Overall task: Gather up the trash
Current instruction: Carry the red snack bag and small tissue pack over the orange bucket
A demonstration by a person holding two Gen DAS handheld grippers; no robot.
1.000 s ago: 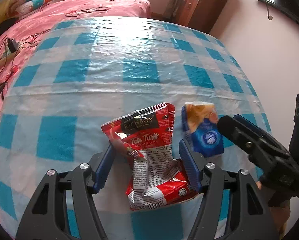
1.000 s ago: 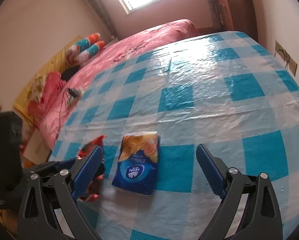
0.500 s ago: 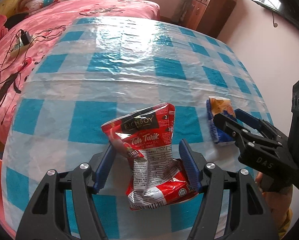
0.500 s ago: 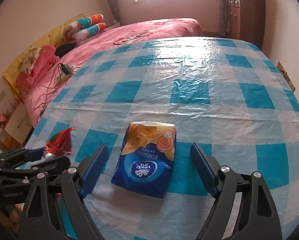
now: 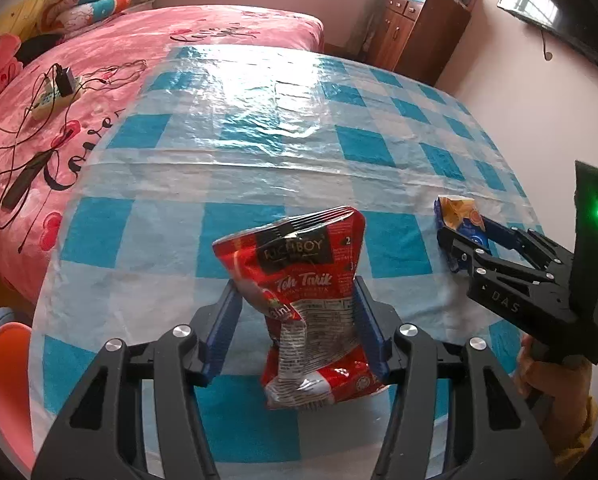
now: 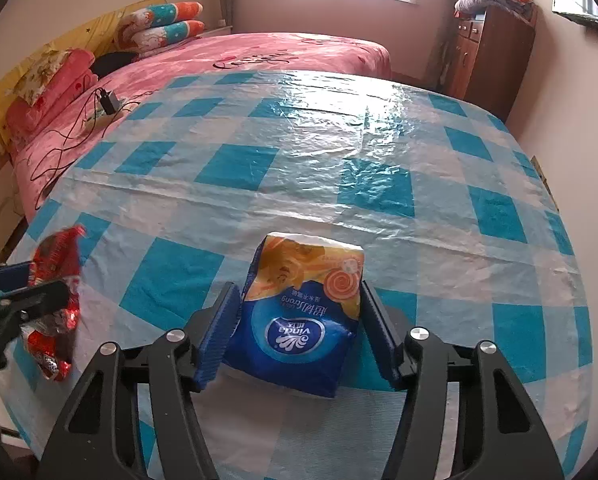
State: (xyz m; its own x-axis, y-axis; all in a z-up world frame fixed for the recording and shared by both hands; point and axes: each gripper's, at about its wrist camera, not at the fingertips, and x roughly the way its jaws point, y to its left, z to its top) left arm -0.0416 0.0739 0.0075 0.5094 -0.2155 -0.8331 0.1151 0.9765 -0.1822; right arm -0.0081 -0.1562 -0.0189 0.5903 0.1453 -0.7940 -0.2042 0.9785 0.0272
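Observation:
A red Teh Tarik snack packet [image 5: 311, 280] hangs crumpled between the blue pads of my left gripper [image 5: 297, 284], raised a little above the blue-and-white checked table [image 5: 283, 152]. Those jaws are closing and the pads press on the packet. A blue and orange tissue pack [image 6: 299, 312] sits between the pads of my right gripper [image 6: 297, 286]. Its jaws are closing too, and both pads touch the pack's sides. In the left wrist view, the right gripper [image 5: 465, 232] straddles the tissue pack [image 5: 457, 212] at the right. The right wrist view has the left gripper [image 6: 47, 278] with the red packet [image 6: 55, 256] at the far left.
A pink bed [image 5: 99, 80] with a charger and cables [image 5: 63, 80] runs along the table's left and far side. A wooden cabinet [image 6: 487, 48] stands in the far right corner. A person's hand [image 5: 539, 364] grips the right tool. Something orange [image 5: 7, 360] sits low at the left.
The right jaws narrowed from wide open until their pads reached the tissue pack's sides. The left jaws squeezed tighter on the red packet, and both grippers drifted over the table.

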